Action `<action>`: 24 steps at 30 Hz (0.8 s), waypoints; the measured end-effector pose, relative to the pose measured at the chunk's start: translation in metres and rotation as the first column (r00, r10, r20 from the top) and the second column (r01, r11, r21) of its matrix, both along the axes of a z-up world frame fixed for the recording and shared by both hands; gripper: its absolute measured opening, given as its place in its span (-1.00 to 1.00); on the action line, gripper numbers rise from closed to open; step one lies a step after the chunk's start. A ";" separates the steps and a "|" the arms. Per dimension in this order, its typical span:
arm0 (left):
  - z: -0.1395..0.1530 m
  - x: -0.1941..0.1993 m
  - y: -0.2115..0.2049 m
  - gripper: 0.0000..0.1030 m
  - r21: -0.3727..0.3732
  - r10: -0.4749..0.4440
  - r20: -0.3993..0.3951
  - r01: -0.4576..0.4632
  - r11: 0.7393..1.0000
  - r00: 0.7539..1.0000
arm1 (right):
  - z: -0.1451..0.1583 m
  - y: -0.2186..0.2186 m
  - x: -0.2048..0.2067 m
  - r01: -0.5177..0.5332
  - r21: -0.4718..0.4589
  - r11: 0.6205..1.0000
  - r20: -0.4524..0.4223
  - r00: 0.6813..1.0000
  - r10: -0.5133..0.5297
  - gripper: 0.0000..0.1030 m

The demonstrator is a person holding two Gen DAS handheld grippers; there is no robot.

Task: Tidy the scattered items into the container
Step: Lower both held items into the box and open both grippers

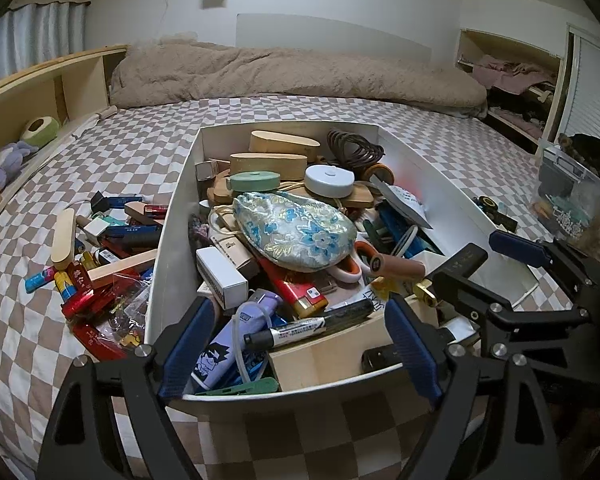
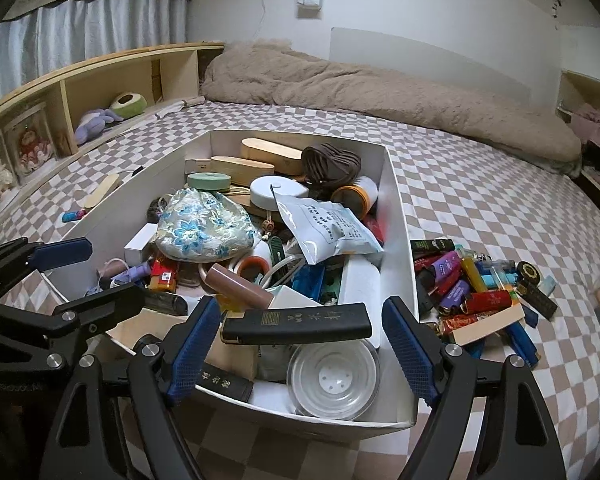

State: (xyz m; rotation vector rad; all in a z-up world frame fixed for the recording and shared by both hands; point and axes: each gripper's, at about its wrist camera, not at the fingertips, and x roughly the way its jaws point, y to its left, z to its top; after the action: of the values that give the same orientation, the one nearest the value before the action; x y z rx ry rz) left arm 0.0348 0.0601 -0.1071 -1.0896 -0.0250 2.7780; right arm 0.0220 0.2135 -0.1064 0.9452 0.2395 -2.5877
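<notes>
Black bar lies crosswise (level) over box

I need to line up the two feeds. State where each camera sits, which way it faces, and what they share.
Left wrist: on the left gripper, aimed down into the white box; jaws open, right gripper at right.
Right wrist: on the right gripper, over the box's near right corner; jaws open, left gripper at left.
Shared: box, floral pouch, checkered bed.

Dim, even indoor light; sharp focus, strong fisheye bending, dark corners.
</notes>
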 end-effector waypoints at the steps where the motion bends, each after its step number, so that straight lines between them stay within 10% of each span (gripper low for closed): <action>1: 0.000 0.000 0.000 0.70 0.000 0.000 0.000 0.000 1.000 1.000 | 0.000 0.000 0.000 0.000 0.002 1.000 0.001 1.000 0.000 0.61; 24: 0.005 0.004 -0.004 1.00 0.081 -0.044 -0.028 0.046 0.996 0.999 | 0.001 0.006 0.009 0.027 -0.051 0.998 -0.051 0.998 -0.029 0.61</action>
State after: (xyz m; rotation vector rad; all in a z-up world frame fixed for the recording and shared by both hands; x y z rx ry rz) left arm 0.0389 0.0559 -0.1021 -1.0209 -0.1082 2.7256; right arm 0.0313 0.2196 -0.1049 0.8716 0.1754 -2.6333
